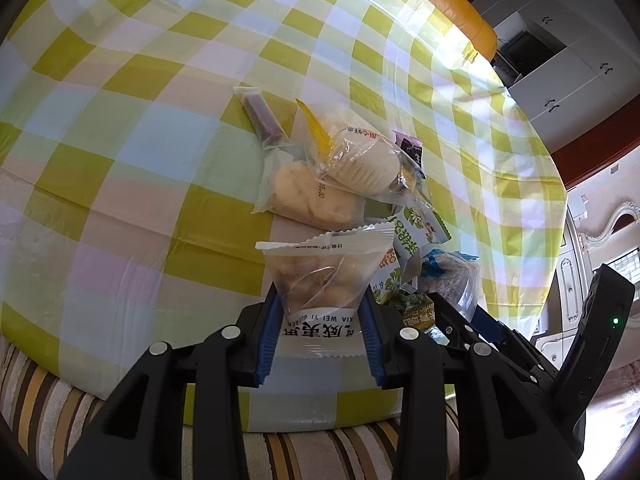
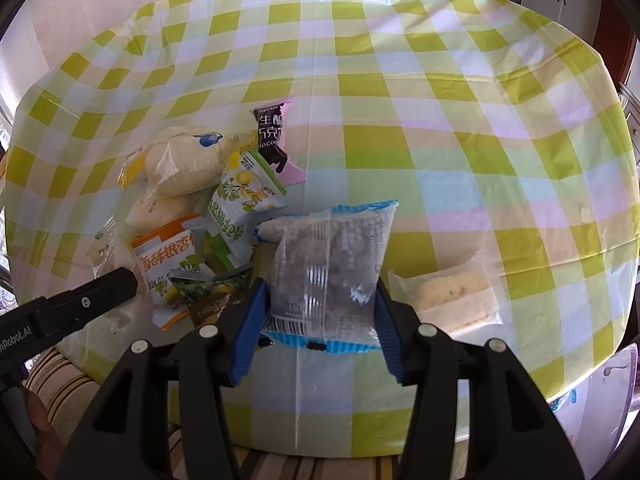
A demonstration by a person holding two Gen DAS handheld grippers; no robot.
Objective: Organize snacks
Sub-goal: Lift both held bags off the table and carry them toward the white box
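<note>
My left gripper (image 1: 320,312) is shut on a clear packet of pale puffed snacks (image 1: 326,272) with a white printed band, held above the near table edge. My right gripper (image 2: 322,304) is shut on a clear blue-edged packet of dark grain cake (image 2: 328,260), also lifted. A heap of snack packets lies on the checked tablecloth: a round pastry (image 1: 360,160), a flat biscuit pack (image 1: 304,192), a purple bar (image 1: 262,118), green ginkgo packs (image 2: 244,196), an orange pack (image 2: 168,256), a chocolate pack (image 2: 274,136). A lone cake slice packet (image 2: 452,292) lies right of my right gripper.
The table (image 2: 440,120) wears a yellow-green checked plastic cloth. My left gripper's body shows at the left of the right wrist view (image 2: 80,304). A striped cushion (image 1: 48,408) lies below the table's near edge. White cabinets (image 1: 560,64) stand beyond the far right.
</note>
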